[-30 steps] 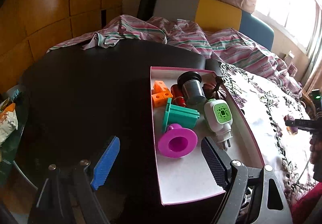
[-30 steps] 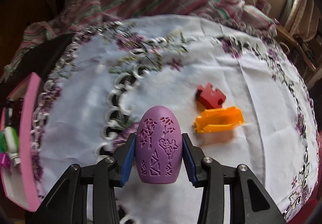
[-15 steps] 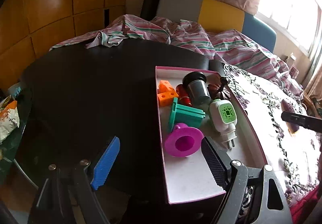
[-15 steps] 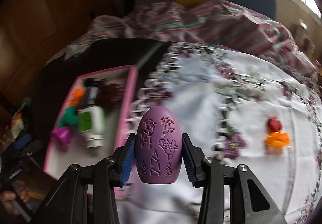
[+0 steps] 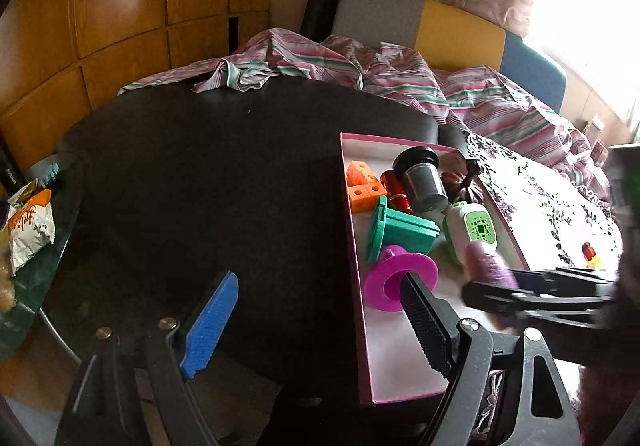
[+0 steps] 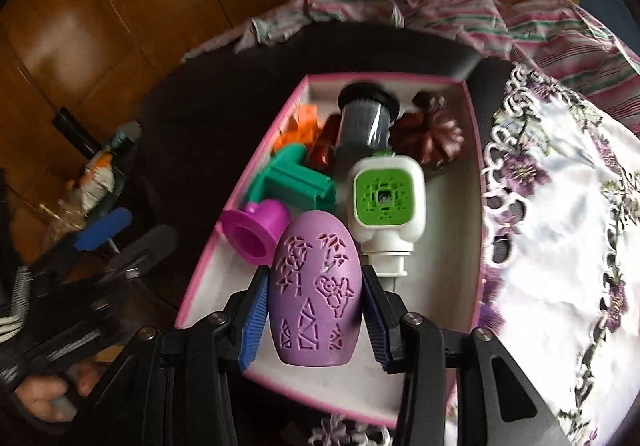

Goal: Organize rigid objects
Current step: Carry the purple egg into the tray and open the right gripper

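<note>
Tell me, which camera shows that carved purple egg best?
The right wrist view: the carved purple plastic egg fills the centre, sharp, between the right tongs. The left wrist view shows only a blurred end.

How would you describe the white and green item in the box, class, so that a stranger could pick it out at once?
Find the pink-rimmed box where the dark table meets the embroidered cloth. Among its toys, the white plug-in device lies between the teal piece and the box's right wall. It alone has a white shell with a square green grille.
</note>
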### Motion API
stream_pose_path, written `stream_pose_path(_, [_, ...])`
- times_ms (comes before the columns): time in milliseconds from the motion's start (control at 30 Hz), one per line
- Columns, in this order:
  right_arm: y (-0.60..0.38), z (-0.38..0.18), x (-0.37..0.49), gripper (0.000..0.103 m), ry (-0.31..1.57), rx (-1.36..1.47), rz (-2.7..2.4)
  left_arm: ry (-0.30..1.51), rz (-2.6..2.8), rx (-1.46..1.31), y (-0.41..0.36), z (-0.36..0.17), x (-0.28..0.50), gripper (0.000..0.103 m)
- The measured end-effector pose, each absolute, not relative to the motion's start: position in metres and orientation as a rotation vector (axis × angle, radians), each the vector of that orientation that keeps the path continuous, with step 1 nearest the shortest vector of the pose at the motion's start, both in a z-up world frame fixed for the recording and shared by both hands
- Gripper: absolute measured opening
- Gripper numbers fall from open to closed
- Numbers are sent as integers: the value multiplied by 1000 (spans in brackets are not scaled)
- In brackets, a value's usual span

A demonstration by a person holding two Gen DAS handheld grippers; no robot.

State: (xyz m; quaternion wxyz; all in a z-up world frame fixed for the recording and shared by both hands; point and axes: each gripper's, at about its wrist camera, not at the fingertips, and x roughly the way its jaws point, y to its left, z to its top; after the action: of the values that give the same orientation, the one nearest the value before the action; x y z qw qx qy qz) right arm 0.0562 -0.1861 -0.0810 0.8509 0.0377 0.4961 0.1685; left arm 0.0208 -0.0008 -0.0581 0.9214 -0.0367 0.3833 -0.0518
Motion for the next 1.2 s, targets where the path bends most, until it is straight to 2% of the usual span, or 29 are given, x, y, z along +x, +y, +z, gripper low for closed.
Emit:
stream_pose_path(433, [-176, -94, 69, 44, 1016, -39, 184, 775, -120, -60, -5, -53, 15, 83])
stream_pose_path(933, [-184, -98, 63, 45, 1025, 50, 245, 765, -132, -30, -12, -50, 11, 84])
stream_pose_path(1200, [-199, -75, 55, 45, 959, 100, 270, 757, -149, -16, -18, -47, 8, 84])
